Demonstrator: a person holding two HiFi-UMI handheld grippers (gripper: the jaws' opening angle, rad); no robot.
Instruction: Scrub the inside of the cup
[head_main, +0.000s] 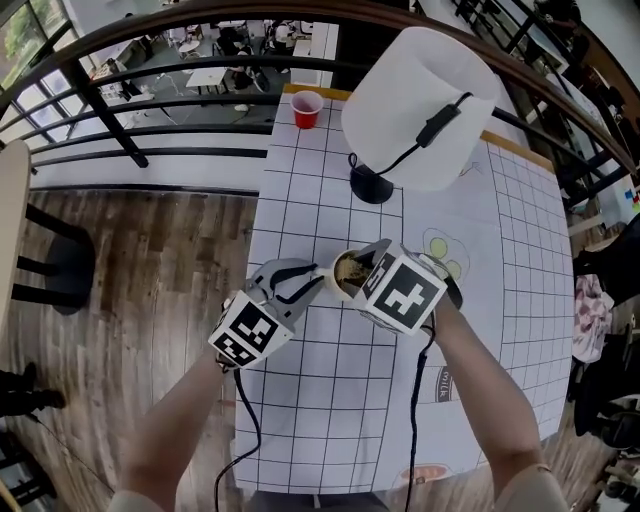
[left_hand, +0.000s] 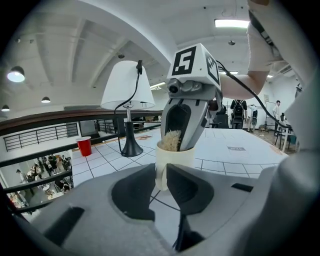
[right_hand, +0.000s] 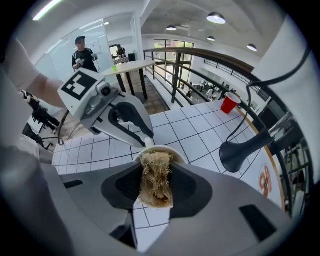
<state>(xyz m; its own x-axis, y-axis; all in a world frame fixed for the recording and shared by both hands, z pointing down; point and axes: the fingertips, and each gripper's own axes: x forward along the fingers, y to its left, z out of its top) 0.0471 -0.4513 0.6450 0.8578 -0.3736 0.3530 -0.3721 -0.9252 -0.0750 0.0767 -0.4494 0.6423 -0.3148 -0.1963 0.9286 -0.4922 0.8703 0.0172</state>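
Pinches the handle of the cream cup (left_hand: 175, 159) between the jaws of the left gripper (left_hand: 161, 172), closed in on both sides of it, and holds the cup upright on the white gridded worktop (head_main: 330, 400). Clamps a tan, fibrous scrubber (right_hand: 156, 189) in the right gripper (right_hand: 156, 172), shut tight on the tuft and pointed steeply down, with the scrubber's far end pushed past the rim into the mouth of the cup. Seen in the head view, comes at the cup from eight o'clock with the left gripper and from four o'clock with the right gripper, marker cubes turned up toward the camera and cables trailing back along the forearms. Outward from the cup in that view: at one o'clock, near, a white-shaded lamp (head_main: 420, 105) on a black base with a black cord down the shade; at twelve o'clock, well apart and close to the worktop's far edge, a red cup (head_main: 306, 108) standing upright. Past that far edge, a dark curved railing (head_main: 150, 110); off the worktop at nine o'clock, wooden floor (head_main: 120, 300)
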